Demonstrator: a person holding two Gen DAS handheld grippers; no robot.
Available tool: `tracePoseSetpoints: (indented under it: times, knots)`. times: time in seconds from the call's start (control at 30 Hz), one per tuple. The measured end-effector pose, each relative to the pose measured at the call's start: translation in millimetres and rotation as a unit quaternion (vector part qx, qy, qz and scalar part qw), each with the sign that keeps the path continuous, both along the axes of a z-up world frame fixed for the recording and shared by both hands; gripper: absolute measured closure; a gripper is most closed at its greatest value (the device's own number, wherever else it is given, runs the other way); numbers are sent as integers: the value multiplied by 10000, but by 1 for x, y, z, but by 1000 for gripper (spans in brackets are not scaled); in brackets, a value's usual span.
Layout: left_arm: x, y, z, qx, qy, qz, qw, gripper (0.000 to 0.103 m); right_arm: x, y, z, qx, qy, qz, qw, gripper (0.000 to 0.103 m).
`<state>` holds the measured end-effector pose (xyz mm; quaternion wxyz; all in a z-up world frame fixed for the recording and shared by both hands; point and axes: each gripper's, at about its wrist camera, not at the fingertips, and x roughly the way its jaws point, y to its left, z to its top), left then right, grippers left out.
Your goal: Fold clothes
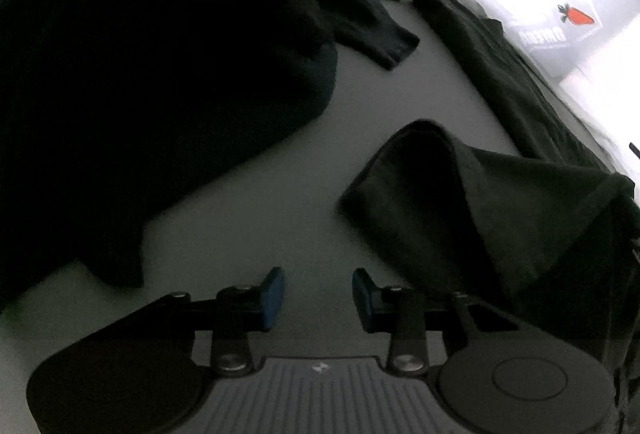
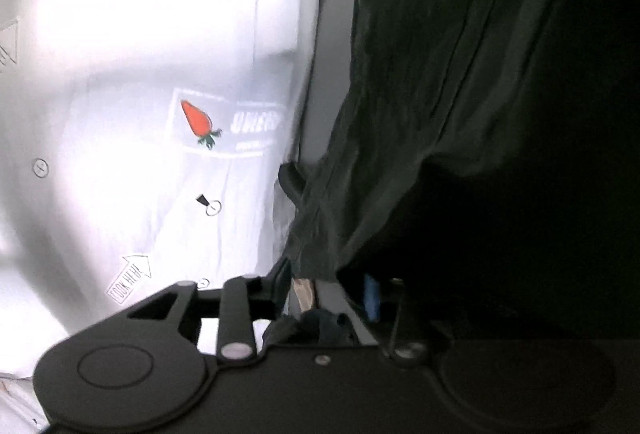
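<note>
Off to the left of the left gripper (image 1: 318, 294) a large black garment (image 1: 152, 73) lies heaped, its hem reaching near the left finger. The jaws stand apart over bare grey table (image 1: 256, 201), nothing between them, with open room straight ahead. Right of them a dark green garment (image 1: 500, 209) lies folded over, its rounded edge just beyond the right finger.

In the right wrist view, white printed fabric (image 2: 140, 73) fills the left. The right gripper (image 2: 328, 294) has that green cloth (image 2: 420, 113) bunched between its fingers; whether the pads press it I cannot tell.
</note>
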<state>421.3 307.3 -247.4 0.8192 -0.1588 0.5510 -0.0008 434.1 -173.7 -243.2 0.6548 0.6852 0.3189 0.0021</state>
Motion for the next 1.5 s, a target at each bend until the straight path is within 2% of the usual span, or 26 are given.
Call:
tracePoseSetpoints:
  times: [0.07,0.23,0.4,0.47,0.5,0.57,0.6,0.63,0.67,0.73,0.8,0.9,1.03,1.13,1.17,1.3,1.4,1.5]
  knots:
    - [1,-1,0,29,6,16,10000,65,-12,-7,1,-180,14,-114,9998,60]
    - [6,-6,2,108,-88,-32,9999,61,-45,-24,-13,10,299,-448,9985,58]
    - [22,-14,3,-224,-269,-109,9993,61,-68,-25,-24,35,503,-661,9965,58]
    - [31,-21,0,-249,-298,-127,9992,60,-73,-27,-32,40,520,-754,9958,58]
    - [34,-26,0,-194,-349,-131,9991,56,-73,-29,-35,38,527,-806,9953,58]
    - [39,-36,1,-45,-461,-242,9986,56,-84,-38,-37,36,481,-916,9946,58]
    - [39,-43,2,145,-485,-296,9983,59,-91,-43,-35,34,440,-964,9944,58]
    - [38,-47,2,375,-508,-306,9975,77,-98,-49,-34,32,399,-1012,9941,58]
    - [36,-52,3,591,-533,-320,9963,87,-105,-54,-33,30,357,-1060,9937,58]
    - [29,-52,10,605,-655,-313,9955,92,-115,-58,-30,51,267,-1137,9931,58]
    - [15,-47,28,612,-855,-196,9943,93,-127,-61,-25,43,173,-1161,9931,58]
    - [-17,-35,61,925,-1156,49,9890,93,-152,-62,-17,-93,109,-1127,9935,58]
    - [-66,-2,81,777,-910,825,9894,93,-191,-62,-15,-270,240,-1007,9943,58]
    - [-105,20,82,1145,-700,1192,9838,93,-216,-62,-19,-311,432,-929,9942,59]
    - [-117,30,79,1157,-570,1320,9828,93,-222,-62,-21,-303,491,-924,9941,59]
    - [-166,64,57,782,40,1894,9788,93,-247,-62,-26,-352,634,-833,9939,59]
    - [-184,75,39,577,352,2046,9765,91,-265,-60,-26,-472,703,-722,9938,59]
    - [-189,70,41,771,229,2003,9764,80,-280,-56,-29,-541,793,-608,9935,59]
